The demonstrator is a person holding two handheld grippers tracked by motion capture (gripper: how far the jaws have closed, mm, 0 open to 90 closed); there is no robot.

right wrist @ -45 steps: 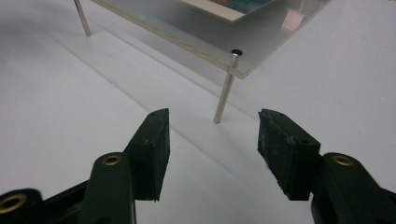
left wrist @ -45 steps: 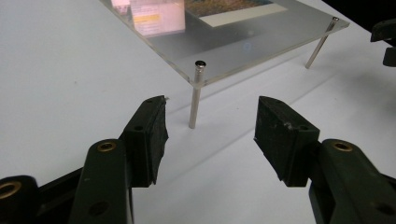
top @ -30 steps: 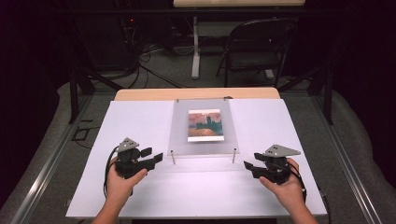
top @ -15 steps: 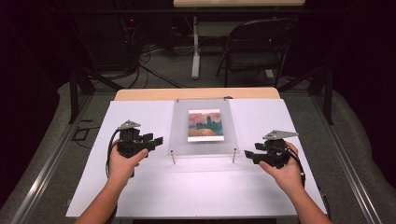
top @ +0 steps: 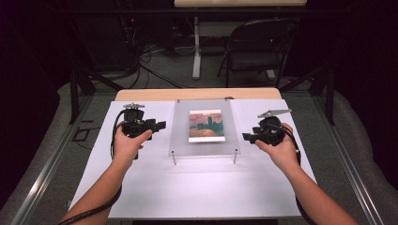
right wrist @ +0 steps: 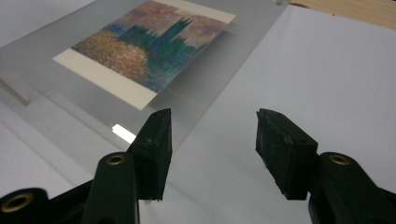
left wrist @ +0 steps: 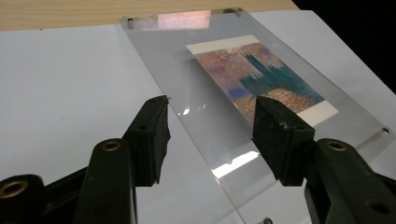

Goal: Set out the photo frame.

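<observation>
A clear acrylic panel (top: 206, 147) stands on short metal pins (top: 174, 158) in the middle of the white table. A small painted picture (top: 205, 125) of dark towers under a pink sky lies within it. My left gripper (top: 160, 125) hovers just left of the panel, pointing at its left edge (left wrist: 187, 70), apart from it. Its jaws (left wrist: 210, 116) are open, have just been opening a little, and hold nothing. My right gripper (top: 246, 137) hovers off the panel's right edge (right wrist: 201, 112). Its jaws (right wrist: 212, 126) are open, have just been closing a little, and are empty. The picture (right wrist: 149, 46) lies beyond them.
The white table cover (top: 187, 192) stretches bare toward the near edge. A wooden strip (top: 141, 95) runs along the far edge. Beyond the table stand a black folding chair (top: 258, 51) and a table leg (top: 197, 47), with cables on the dark floor.
Both hands have moved away from the person and risen, from beside the panel's near corners to alongside its middle. Both grippers stay empty.
</observation>
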